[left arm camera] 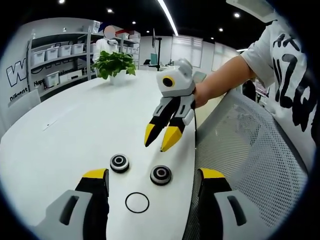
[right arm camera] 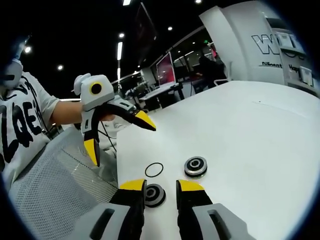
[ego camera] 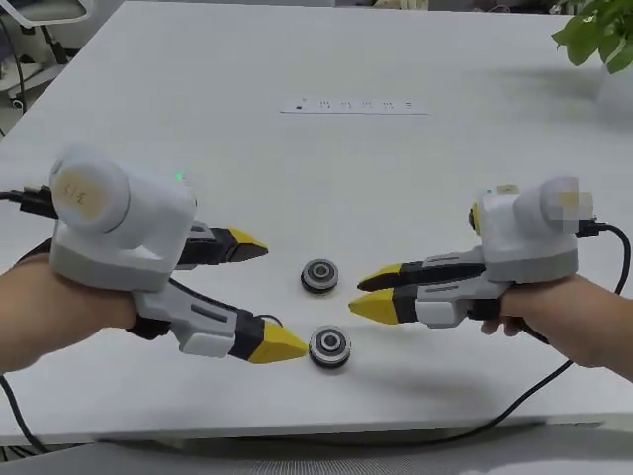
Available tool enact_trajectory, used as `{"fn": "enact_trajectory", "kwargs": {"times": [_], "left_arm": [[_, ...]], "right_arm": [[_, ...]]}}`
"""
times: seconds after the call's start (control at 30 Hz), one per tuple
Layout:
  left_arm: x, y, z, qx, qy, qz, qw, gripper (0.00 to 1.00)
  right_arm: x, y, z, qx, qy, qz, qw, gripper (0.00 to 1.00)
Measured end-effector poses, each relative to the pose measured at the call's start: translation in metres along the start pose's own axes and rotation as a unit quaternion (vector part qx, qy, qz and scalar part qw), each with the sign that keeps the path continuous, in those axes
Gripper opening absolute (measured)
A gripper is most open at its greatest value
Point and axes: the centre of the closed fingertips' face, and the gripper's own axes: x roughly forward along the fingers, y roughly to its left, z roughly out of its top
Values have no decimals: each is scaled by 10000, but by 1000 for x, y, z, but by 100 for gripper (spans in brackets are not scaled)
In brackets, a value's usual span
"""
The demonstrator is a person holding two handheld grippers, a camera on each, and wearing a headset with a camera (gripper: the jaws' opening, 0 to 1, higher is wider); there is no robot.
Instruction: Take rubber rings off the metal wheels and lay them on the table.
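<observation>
One ring [left arm camera: 126, 202] is off already, lying flat on the worktop [ego camera: 297, 148] just ahead of the left tool [ego camera: 282, 297], whose jaws are spread wide and carry nothing. The right tool [ego camera: 364, 295] faces it with its jaws only narrowly parted, also carrying nothing. The nearer wheel [ego camera: 329, 345] sits just in front of the right tool's tips. The second wheel [ego camera: 319, 275] lies a little beyond and off to one side of them. I'd call it roughly halfway: at least one ring is probably still to come off, but which wheel wears it is too small to tell.
</observation>
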Motion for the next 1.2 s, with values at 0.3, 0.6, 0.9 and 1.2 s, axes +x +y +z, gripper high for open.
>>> {"fn": "enact_trajectory", "kwargs": {"times": [0.3, 0.6, 0.9, 1.2], "left_arm": [[10, -2, -2, 1, 58, -101, 9999, 65], [19, -5, -4, -57, 109, -200, 9997, 61], [30, -11, -9, -146, 182, -368, 9991, 54], [41, -16, -19, -181, 317, -512, 9980, 50]], "right_arm": [[1, 0, -15, -125, 227, 73, 9996, 23], [5, 4, -28, -256, 451, 227, 9984, 23], [11, 4, -41, -397, 663, 360, 9964, 24], [15, 7, -49, -590, 861, 446, 9935, 23]]}}
